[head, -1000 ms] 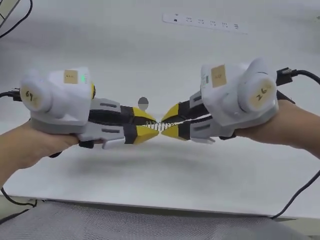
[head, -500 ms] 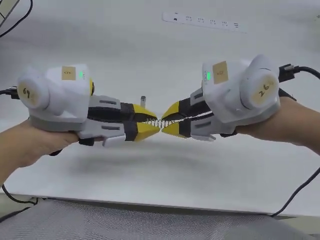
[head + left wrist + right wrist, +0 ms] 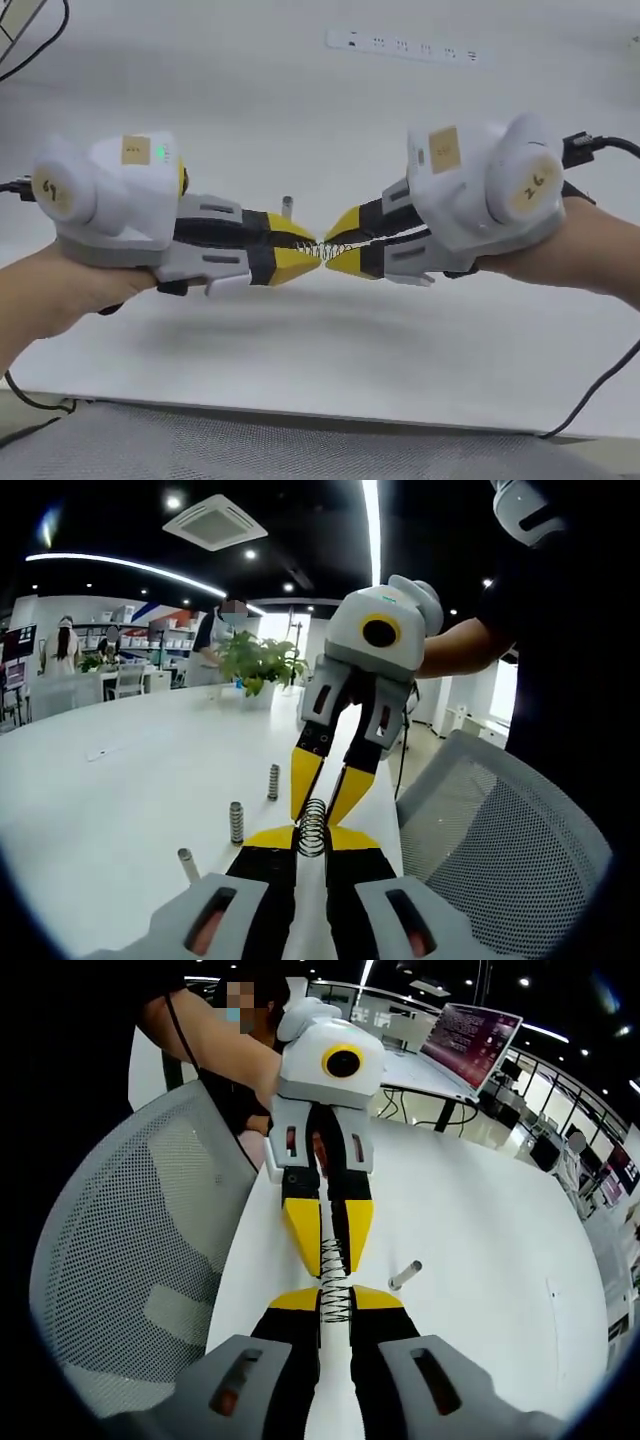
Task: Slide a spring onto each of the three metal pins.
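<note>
Spring hung over the tabletop, toward its near edge, pinched at each end: left gripper and right gripper both narrowed onto it. Light, bendy, slippery, I judged; I'd grip one end coil, gently.

The head view looks forward and down from close above the spring, with the white workbench stretching beyond it to a power strip. The left gripper view sits right behind the spring, low over the workbench, facing along its jaws straight at the right gripper. The right gripper view looks the opposite way across the spring at the left gripper. All three share the spring and the bare metal pin near it.
</note>
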Tool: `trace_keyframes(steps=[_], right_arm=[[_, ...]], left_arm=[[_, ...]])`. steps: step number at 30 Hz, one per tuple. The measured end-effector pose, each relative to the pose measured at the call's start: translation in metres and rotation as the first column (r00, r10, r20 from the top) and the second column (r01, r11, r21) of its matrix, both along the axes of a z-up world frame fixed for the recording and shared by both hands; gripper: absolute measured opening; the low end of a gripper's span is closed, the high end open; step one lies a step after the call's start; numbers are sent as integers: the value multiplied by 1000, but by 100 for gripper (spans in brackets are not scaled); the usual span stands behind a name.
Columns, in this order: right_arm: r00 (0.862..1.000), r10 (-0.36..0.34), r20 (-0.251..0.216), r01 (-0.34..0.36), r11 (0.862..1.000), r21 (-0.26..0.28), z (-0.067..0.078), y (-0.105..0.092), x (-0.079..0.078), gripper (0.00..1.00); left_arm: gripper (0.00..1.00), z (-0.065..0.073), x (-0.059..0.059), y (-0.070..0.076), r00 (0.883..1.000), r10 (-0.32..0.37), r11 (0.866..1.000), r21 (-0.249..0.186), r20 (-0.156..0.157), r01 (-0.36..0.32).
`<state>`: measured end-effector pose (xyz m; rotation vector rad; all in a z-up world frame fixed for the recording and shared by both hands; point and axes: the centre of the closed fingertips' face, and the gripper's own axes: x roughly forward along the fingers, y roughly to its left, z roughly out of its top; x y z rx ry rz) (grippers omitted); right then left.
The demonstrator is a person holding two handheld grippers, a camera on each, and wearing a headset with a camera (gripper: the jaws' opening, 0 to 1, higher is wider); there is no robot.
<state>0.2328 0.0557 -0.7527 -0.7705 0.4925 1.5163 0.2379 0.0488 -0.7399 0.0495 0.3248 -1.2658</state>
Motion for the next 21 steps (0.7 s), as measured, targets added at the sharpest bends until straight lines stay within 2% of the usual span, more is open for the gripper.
trace_keyframes(steps=[8,17,21], right_arm=[[1000,4,-3,-4,1000,1,1,-1,-1,8],[1000,25,9,-25,1000,-5,0,-2,-3,9],[1000,14,23,-13,1000,-15,-2,-5,0,14]], left_arm=[[2,1,-1,0,1000,-8,1000,2,-8,8],[2,1,-4,-2,999,-17,1000,2,-31,17],[2,3,-4,-3,999,-20,1000,-4,-33,20]])
